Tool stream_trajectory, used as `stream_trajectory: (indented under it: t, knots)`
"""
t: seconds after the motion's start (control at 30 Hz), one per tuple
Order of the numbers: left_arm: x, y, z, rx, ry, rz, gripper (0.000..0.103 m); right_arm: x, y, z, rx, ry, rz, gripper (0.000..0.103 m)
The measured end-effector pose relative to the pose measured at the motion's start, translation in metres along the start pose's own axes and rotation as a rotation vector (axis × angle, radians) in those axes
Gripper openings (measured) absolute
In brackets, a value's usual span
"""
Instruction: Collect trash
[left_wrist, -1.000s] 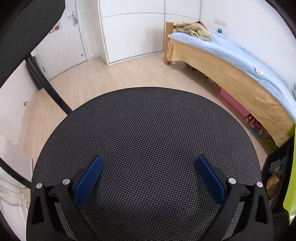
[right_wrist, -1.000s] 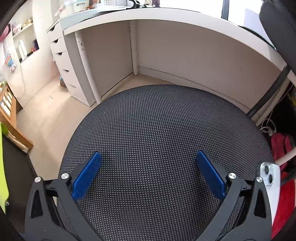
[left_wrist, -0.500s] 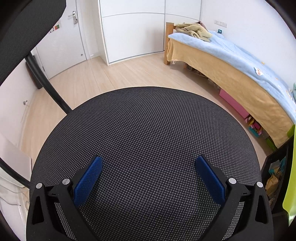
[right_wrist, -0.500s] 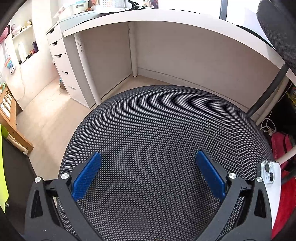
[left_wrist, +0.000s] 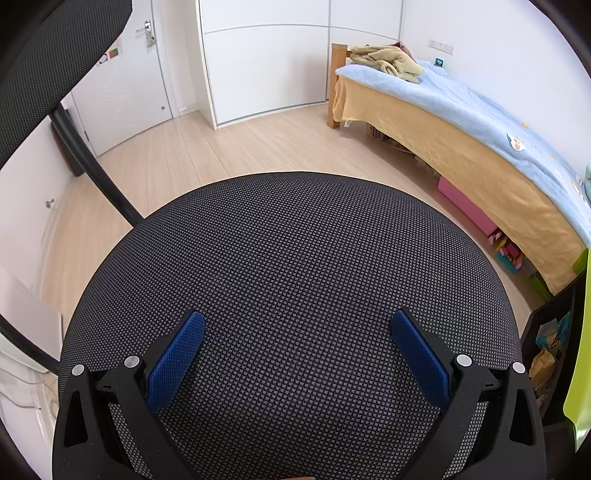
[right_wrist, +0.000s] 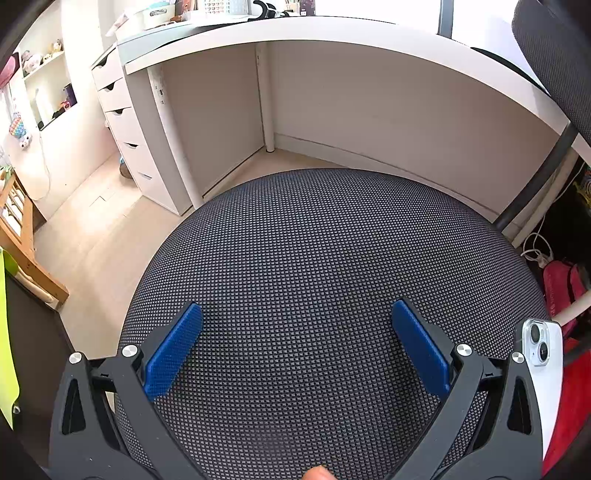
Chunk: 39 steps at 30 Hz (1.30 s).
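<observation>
Black mesh chair seat (left_wrist: 295, 280) filling both views, left gripper (left_wrist: 295, 325) and right gripper (right_wrist: 295, 317) hovering over it spread wide, grasping nothing, dark bin (left_wrist: 546, 350) at the right edge showing crumpled packaging (left_wrist: 541, 369), mostly cut off, contents hard to make out.

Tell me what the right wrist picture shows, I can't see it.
The open right gripper hangs over a black mesh chair seat, holding nothing. Behind it are a white desk and drawers; a phone shows at the right edge.
</observation>
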<state>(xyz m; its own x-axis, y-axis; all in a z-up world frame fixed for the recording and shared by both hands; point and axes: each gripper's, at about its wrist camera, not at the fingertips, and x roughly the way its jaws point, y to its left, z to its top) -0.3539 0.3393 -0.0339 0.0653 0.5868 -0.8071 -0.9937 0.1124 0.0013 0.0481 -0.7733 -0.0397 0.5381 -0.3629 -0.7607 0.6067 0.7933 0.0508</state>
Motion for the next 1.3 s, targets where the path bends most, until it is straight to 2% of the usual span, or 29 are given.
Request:
stream_trajectory:
  t: [1.3]
  knots:
    - [0.0012, 0.0023, -0.0016, -0.003, -0.004, -0.007, 0.097, -0.0006, -0.0005, -0.0021, -0.001, -0.005, -0.001, 0.100]
